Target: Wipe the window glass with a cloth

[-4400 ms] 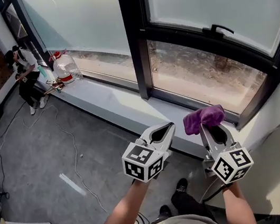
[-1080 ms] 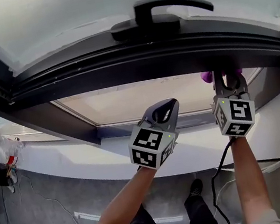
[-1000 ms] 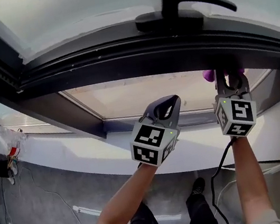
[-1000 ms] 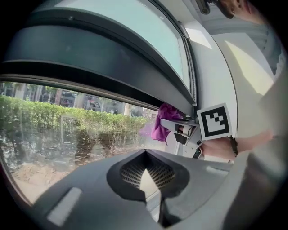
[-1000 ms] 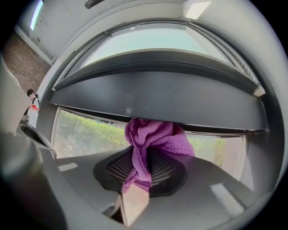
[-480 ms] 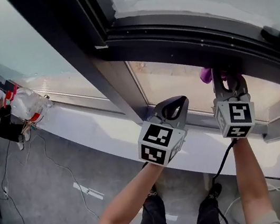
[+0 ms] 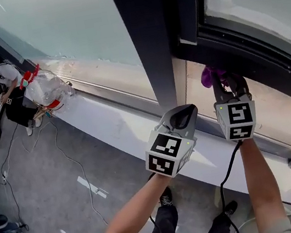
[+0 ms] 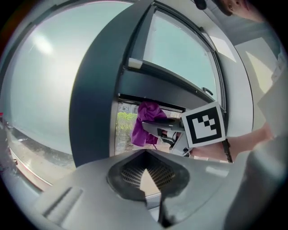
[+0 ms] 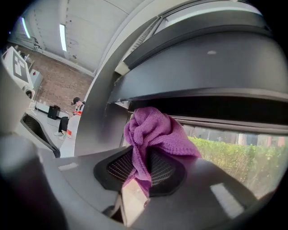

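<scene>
Right gripper (image 7: 228,80) clamps the purple cloth (image 7: 206,76) by the window glass (image 7: 278,112), just below the dark frame (image 7: 245,48). My left gripper (image 7: 183,115) is closed on nothing.

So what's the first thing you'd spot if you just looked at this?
The bright purple cloth jumps out first: it is pinched in the right gripper and held up at the lower window pane, just under the dark window frame. The left gripper is shut on nothing, lower in the middle. Far off on the left, a clear plastic jug stands on the sill near a seated person.
</scene>
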`<state>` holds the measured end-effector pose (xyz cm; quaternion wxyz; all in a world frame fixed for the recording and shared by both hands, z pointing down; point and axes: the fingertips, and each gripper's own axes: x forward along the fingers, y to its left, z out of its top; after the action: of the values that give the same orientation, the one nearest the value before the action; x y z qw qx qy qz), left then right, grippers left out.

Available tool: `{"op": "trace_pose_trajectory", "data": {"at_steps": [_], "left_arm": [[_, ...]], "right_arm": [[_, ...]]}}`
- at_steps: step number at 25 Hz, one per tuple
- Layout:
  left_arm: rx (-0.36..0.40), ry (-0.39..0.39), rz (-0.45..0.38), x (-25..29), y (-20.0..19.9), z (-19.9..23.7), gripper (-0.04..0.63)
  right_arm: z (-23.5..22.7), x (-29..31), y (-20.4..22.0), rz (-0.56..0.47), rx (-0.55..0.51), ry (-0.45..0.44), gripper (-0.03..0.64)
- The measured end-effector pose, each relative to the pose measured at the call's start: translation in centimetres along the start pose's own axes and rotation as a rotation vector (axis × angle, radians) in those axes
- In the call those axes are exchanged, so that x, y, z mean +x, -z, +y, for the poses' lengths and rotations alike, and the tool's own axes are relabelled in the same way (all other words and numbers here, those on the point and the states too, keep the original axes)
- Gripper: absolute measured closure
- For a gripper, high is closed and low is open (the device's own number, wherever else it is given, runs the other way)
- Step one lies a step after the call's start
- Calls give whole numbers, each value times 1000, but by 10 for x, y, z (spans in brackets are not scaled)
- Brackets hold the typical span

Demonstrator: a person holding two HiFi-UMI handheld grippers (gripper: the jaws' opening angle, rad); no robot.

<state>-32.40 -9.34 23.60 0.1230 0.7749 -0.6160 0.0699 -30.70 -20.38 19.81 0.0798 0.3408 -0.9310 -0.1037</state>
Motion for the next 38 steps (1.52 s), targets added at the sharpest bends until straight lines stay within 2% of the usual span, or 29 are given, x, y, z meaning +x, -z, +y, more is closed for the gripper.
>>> {"op": "trace_pose_trajectory", "data": {"at_steps": [6, 16, 22, 29, 34, 38], "left_arm": [[-12, -41, 26, -13, 14, 27, 595], [-30, -80, 85, -14, 56, 30, 595], [-55, -67, 96, -20, 71, 26, 595], [-69, -55, 80, -5, 82, 30, 595], [-71, -29, 77, 3, 80, 18, 595], [-68, 16, 68, 20, 75, -13, 595]], "right_arm": [[35, 32, -5, -2, -29, -68, 508], [40, 26, 6, -54, 7, -68, 508], [57, 21, 27, 7, -7, -93, 508], [51, 32, 40, 22, -48, -40, 508], [27, 9, 49, 31, -48, 10, 508], [-7, -25, 59, 46, -47, 62, 508]]}}
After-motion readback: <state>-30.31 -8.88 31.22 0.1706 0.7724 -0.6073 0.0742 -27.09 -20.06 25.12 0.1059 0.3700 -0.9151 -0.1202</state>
